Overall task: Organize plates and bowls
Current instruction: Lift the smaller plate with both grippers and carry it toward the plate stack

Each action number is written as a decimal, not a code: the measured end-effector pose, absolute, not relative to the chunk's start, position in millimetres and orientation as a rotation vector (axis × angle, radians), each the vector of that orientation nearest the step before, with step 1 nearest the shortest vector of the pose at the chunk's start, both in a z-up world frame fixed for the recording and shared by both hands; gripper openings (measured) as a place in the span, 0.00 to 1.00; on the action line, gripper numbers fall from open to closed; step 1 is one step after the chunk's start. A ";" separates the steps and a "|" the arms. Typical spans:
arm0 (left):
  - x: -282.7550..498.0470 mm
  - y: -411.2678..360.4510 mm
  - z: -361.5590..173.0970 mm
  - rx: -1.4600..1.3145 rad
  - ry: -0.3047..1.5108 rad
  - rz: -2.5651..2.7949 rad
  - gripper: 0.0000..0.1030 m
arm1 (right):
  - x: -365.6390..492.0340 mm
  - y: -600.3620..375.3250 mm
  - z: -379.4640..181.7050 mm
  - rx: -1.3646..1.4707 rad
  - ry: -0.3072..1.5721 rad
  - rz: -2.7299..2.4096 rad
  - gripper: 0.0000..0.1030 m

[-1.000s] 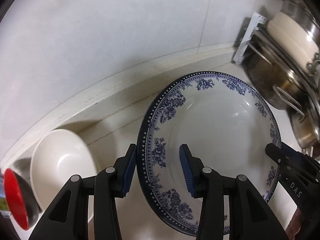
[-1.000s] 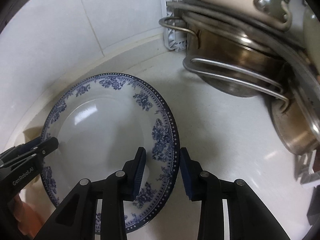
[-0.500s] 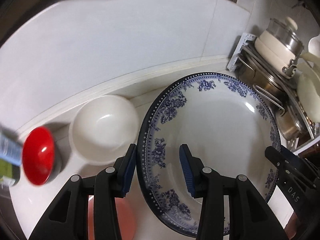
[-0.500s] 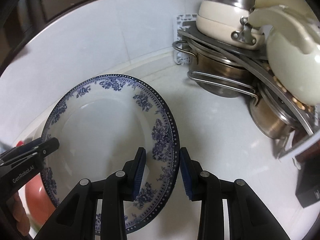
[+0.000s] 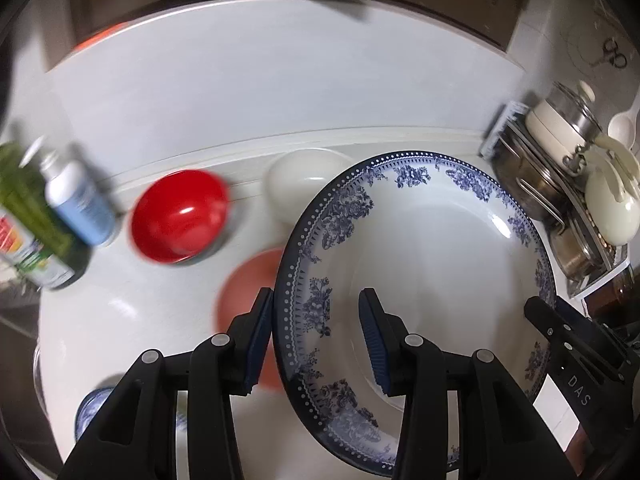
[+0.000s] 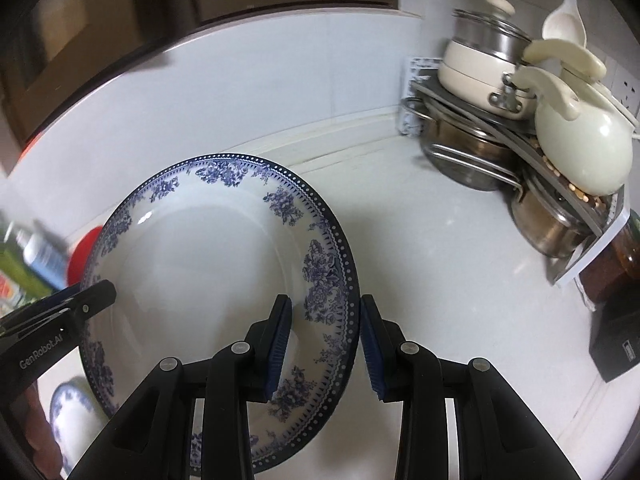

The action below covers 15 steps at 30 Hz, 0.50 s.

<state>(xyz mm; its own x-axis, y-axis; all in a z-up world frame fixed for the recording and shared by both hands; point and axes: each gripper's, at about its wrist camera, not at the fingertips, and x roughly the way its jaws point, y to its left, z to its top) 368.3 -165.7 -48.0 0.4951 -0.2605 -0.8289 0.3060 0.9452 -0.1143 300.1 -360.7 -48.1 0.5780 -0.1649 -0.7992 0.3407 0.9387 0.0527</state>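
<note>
We find the blue-and-white plate (image 5: pixel 424 264) carried clear of the white counter (image 6: pixel 420 264), held from opposite sides by both tools. The left gripper (image 5: pixel 316 340) straddles the plate's left rim, one pad outside the rim and one inside the well; the right gripper (image 6: pixel 326 340) does the same on the right rim. Each is clamped on the rim, though from these views we cannot confirm firm pad contact on every face. We judge the two-sided hold is chosen because the plate is wide and shallow: one edge grip alone would let it tip.

The plate sits roughly level, slightly inclined, its well facing up and bare.

Below and to the left, on the counter, we note a red bowl (image 5: pixel 180 216), a white bowl (image 5: pixel 300 180) near the back edge, and a pinkish dish (image 5: pixel 248 300) partly hidden under the plate. A small blue-patterned dish (image 5: pixel 90 406) lies at the near left. Bottles (image 5: pixel 52 212) stand at the far left; a rack of pots (image 6: pixel 520 120) occupies the right corner.

We judge the plate is in transit toward a stacking place among that crockery. The risk is slippage of the glazed rim.
</note>
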 end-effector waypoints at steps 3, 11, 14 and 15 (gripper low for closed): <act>357.3 -135.8 -44.7 0.027 0.982 -0.313 0.41 | 291.0 -337.3 -44.9 0.200 0.909 -0.261 0.35; 329.7 -60.4 -36.3 -0.042 0.948 -0.220 0.41 | 280.4 -276.7 -36.8 0.152 0.892 -0.162 0.35; 320.1 -34.6 -34.7 -0.059 0.933 -0.179 0.41 | 277.5 -250.9 -36.3 0.135 0.892 -0.122 0.35; 316.5 -23.4 -34.8 -0.069 0.935 -0.164 0.41 | 276.3 -241.0 -36.2 0.123 0.892 -0.104 0.35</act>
